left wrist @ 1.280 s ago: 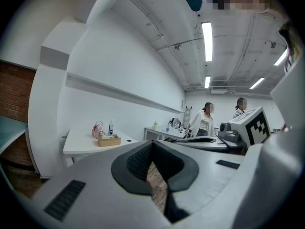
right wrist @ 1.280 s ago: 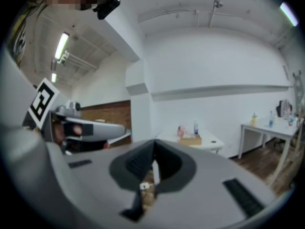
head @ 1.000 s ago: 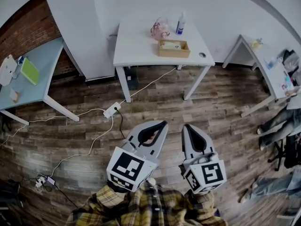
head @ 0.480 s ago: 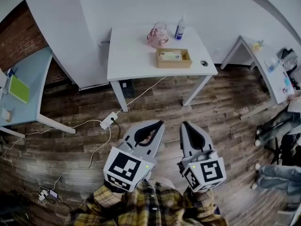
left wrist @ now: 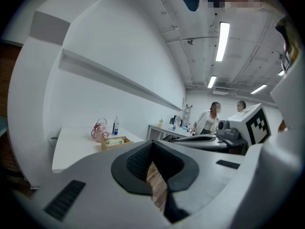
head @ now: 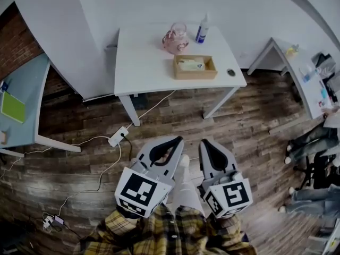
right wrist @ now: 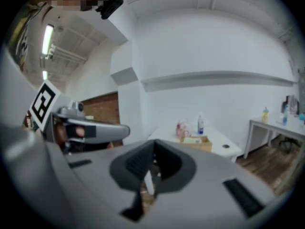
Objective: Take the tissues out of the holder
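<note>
Tissues (head: pixel 190 64) inside wooden holder (head: pixel 195 76), on table (head: pixel 143 62)

A white table (head: pixel 149 62) stands on a wood-plank floor (head: pixel 255 121). Toward the 3 o'clock side of its top sits an open wooden holder (head: pixel 195 75) with a pack of tissues (head: pixel 191 65) lying in it. At 11 o'clock from the holder stands a pink glass jug (head: pixel 176 39). At 12 o'clock from it, near the far edge, is a spray bottle (head: pixel 201 31). A small dark round thing (head: pixel 230 72) lies at 3 o'clock, near the table's corner. On the floor, at 7 o'clock from the table, lies a white power strip (head: pixel 118 137), its white cable (head: pixel 151 109) trailing toward the table. At 9 o'clock, a pale blue table (head: pixel 29 126) carries a green pad (head: pixel 11 107).
</note>
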A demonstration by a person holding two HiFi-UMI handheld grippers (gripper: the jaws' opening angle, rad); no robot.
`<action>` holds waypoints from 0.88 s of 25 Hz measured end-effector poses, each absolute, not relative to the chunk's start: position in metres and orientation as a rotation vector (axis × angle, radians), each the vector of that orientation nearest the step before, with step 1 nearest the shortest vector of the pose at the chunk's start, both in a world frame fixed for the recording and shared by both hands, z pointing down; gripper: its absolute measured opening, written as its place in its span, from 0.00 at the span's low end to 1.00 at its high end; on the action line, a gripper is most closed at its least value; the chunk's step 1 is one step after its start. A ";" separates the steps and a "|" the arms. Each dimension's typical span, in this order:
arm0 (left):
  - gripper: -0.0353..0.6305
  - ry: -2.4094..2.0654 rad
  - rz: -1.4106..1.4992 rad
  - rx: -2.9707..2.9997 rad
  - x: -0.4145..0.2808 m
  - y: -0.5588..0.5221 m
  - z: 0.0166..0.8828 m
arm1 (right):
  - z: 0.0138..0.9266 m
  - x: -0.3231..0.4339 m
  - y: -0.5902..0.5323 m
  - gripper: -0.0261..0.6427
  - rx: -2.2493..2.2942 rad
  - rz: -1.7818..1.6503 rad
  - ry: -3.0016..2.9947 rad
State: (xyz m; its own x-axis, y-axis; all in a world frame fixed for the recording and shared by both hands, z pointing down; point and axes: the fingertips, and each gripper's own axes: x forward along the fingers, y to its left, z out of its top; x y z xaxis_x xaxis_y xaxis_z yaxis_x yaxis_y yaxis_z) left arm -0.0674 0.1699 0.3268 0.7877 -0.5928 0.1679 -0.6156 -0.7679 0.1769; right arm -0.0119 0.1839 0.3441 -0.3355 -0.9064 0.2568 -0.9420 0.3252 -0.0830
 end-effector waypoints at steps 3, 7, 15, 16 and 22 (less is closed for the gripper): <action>0.08 -0.966 0.133 2.717 -0.057 0.150 0.328 | 0.347 0.001 0.164 0.06 1.696 0.336 -2.424; 0.08 -0.999 0.143 2.720 -0.037 0.112 0.331 | 0.348 0.023 0.124 0.06 1.672 0.330 -2.442; 0.08 -1.078 0.114 2.692 0.015 0.032 0.315 | 0.332 0.073 0.039 0.06 1.610 0.298 -2.494; 0.08 -1.089 0.116 2.693 0.020 0.023 0.314 | 0.331 0.080 0.030 0.06 1.602 0.295 -2.499; 0.08 -1.156 0.145 2.706 0.047 -0.018 0.313 | 0.329 0.112 -0.011 0.06 1.567 0.297 -2.541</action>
